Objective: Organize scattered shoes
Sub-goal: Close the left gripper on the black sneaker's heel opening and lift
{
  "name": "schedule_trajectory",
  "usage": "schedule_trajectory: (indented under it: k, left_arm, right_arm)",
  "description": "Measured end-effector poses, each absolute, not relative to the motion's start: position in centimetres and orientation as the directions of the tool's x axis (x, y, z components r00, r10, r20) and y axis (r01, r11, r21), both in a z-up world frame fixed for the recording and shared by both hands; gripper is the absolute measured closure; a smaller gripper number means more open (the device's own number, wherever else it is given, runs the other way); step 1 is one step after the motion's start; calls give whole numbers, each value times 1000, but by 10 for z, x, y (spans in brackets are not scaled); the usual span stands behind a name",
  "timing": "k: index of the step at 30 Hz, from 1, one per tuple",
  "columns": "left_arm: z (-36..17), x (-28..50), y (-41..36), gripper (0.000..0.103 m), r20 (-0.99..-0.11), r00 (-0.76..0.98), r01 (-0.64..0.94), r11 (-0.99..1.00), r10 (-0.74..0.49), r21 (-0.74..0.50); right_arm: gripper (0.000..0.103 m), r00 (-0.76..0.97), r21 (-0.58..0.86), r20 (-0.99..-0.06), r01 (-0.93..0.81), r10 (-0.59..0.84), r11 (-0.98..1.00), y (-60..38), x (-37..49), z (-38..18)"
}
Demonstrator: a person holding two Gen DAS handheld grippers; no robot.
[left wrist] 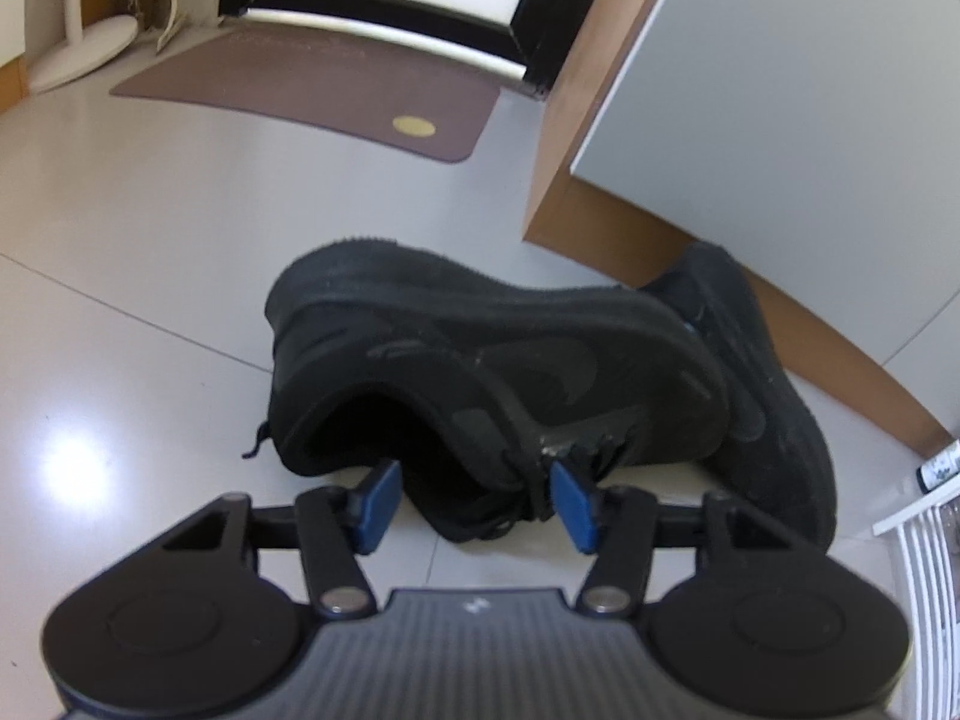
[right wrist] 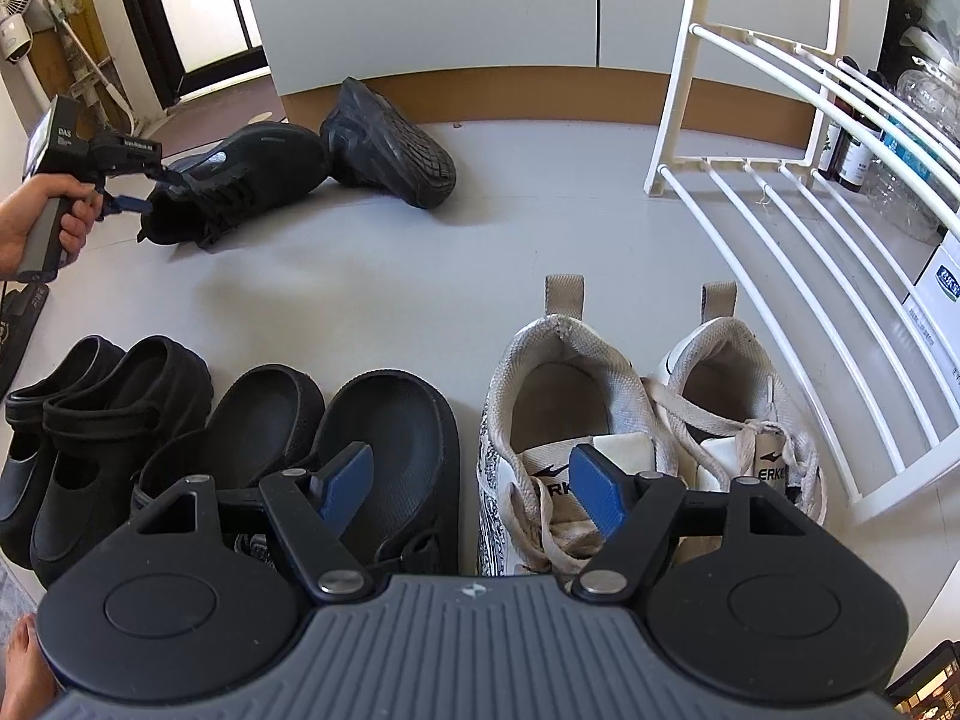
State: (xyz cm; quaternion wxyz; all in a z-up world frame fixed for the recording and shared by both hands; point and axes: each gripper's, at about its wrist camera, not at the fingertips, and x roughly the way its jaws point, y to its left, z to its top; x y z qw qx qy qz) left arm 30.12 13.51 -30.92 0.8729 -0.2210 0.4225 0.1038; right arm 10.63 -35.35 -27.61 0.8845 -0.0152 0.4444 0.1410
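Beside the cabinet (left wrist: 780, 120), the left gripper (left wrist: 474, 495) straddles a black sneaker's (left wrist: 480, 360) collar.
Its fingers are half spread, not pinching; the sneaker's length runs away toward the cabinet.

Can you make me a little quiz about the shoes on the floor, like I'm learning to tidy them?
1. True or false: the white sneakers stand upright, side by side.
2. Which shoe do the left tongs reach for? A) a black sneaker B) a white sneaker C) a black clog
3. Fill in: the right tongs hold ____.

Key: 1 true. 2 A: the pads sit either side of its opening. 3 nothing: they hang open over the row.
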Motion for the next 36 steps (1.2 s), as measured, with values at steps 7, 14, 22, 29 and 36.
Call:
schedule_trajectory:
  k: [7,14,22,29,36]
  left_arm:
    - [-320,310,135,66,-768,641,-402,846,-13,-350]
    - [-321,317,133,72,-753,658,-400,852,12,-337]
    - [-322,308,135,82,-751,660,-354,874,-19,-333]
    - [-319,299,133,83,-753,656,-304,897,-46,-320]
    - [-320,294,129,84,-767,636,-265,910,-82,-317]
  right_arm:
    - [27,558,97,-795,-272,239,957,-350,107,-279]
    - [28,556,84,-801,-267,225,960,-351,106,-283]
    - [30,559,71,-801,-262,212,962,-351,105,-284]
    - [30,574,66,-790,-270,215,961,-347,103,-281]
    - [31,575,69,-788,-271,219,960,-344,102,-281]
